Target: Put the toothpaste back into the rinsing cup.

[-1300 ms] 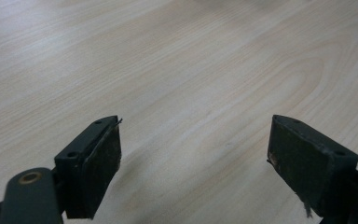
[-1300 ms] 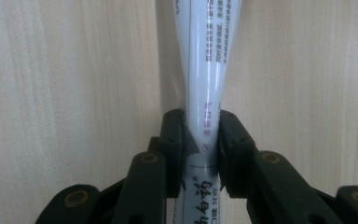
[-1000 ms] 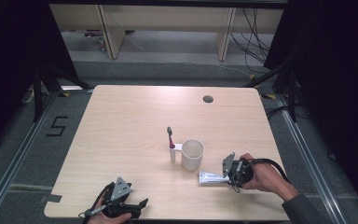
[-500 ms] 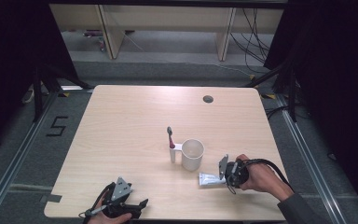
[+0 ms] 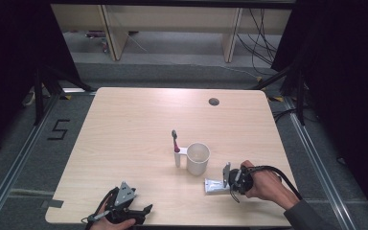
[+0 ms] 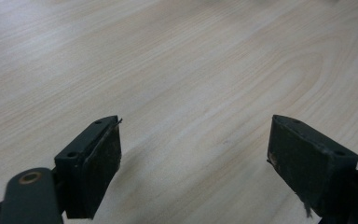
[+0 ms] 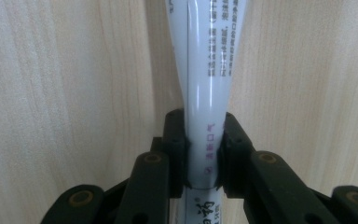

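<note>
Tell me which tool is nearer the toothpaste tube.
Right. The right tool is clamped on the toothpaste tube. The left tool sits open at the table's near left edge, well apart from it.

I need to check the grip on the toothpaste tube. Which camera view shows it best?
The right gripper view: the toothpaste tube stands large, pinched between both jaws. The high view shows it small on the table, at the right gripper.
</note>
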`<state>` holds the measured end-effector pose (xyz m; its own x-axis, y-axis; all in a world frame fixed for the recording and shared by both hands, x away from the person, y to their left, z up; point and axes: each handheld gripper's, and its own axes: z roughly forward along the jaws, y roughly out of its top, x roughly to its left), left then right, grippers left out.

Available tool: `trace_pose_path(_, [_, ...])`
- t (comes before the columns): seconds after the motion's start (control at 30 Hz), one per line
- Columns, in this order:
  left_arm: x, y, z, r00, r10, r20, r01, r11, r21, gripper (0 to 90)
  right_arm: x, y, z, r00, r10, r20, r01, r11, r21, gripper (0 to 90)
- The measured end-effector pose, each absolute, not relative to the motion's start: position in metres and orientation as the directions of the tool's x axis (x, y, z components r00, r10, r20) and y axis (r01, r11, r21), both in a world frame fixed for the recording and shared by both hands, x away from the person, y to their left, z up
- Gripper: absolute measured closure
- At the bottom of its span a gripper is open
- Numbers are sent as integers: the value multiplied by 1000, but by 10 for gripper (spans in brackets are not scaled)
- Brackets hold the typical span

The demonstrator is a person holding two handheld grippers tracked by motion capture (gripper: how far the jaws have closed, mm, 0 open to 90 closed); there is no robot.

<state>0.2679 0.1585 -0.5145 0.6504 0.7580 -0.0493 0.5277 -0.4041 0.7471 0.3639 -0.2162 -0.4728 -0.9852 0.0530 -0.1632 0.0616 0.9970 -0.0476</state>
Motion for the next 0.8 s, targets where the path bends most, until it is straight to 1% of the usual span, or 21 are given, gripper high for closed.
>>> trace_pose_path(0.07, [268,159,-514,651,757,-50,526,-403,749,170,363,-215,-473,-985,61,-164,71,996,-54,763])
trace_pose_path(0.1, [269,159,-515,647,761,-37,525,-409,746,170,365,-216,-473,-984,27,-178,36,998,-45,763])
trace_pose_path(0.13, [269,159,-515,647,761,-47,525,-400,752,170,363,-215,-472,-983,46,-179,54,998,-41,764])
trace_pose_path(0.2, [268,160,-515,647,761,-50,526,-399,751,170,364,-216,-473,-983,31,-180,38,999,-35,765])
trace_pose_path(0.23, [269,160,-514,648,761,-47,525,-401,750,170,362,-217,-473,-983,57,-174,63,997,-32,766])
trace_pose_path(0.3, [269,161,-514,643,764,-41,526,-402,749,170,359,-218,-472,-981,73,-181,78,997,-22,767])
trace_pose_path(0.4, [269,160,-515,646,762,-43,524,-402,751,169,357,-220,-471,-978,78,-192,81,997,-4,768])
trace_pose_path(0.43, [269,160,-515,648,760,-47,527,-403,748,170,356,-223,-468,-977,86,-198,82,996,27,768])
trace_pose_path(0.47, [269,160,-515,648,760,-47,527,-403,748,170,356,-223,-468,-977,86,-198,82,996,27,768])
trace_pose_path(0.5, [269,160,-514,649,759,-50,526,-401,750,170,354,-225,-463,-972,100,-211,90,994,53,768])
trace_pose_path(0.53, [269,160,-514,647,760,-52,528,-398,750,170,357,-226,-462,-973,34,-227,18,997,69,768])
trace_pose_path(0.57, [269,160,-514,647,760,-52,528,-398,750,170,357,-226,-462,-973,34,-227,18,997,69,768])
trace_pose_path(0.6, [269,160,-514,646,761,-50,529,-400,749,170,354,-228,-459,-970,67,-235,46,994,95,768])
trace_pose_path(0.63, [269,160,-514,643,764,-53,533,-397,747,170,351,-231,-453,-967,78,-243,45,990,136,768])
trace_pose_path(0.67, [269,160,-514,643,764,-50,531,-398,748,170,351,-231,-453,-967,78,-243,45,990,136,768])
trace_pose_path(0.7, [269,161,-514,642,765,-46,530,-401,747,170,347,-233,-448,-961,121,-250,77,981,177,769])
trace_pose_path(0.73, [269,161,-514,642,765,-43,529,-403,747,170,347,-233,-448,-961,121,-250,77,981,177,769])
trace_pose_path(0.77, [270,161,-515,644,764,-45,528,-401,749,170,348,-234,-446,-964,88,-253,37,979,199,769])
trace_pose_path(0.8, [270,162,-514,645,762,-50,531,-401,746,170,347,-236,-442,-961,111,-251,49,969,240,769])
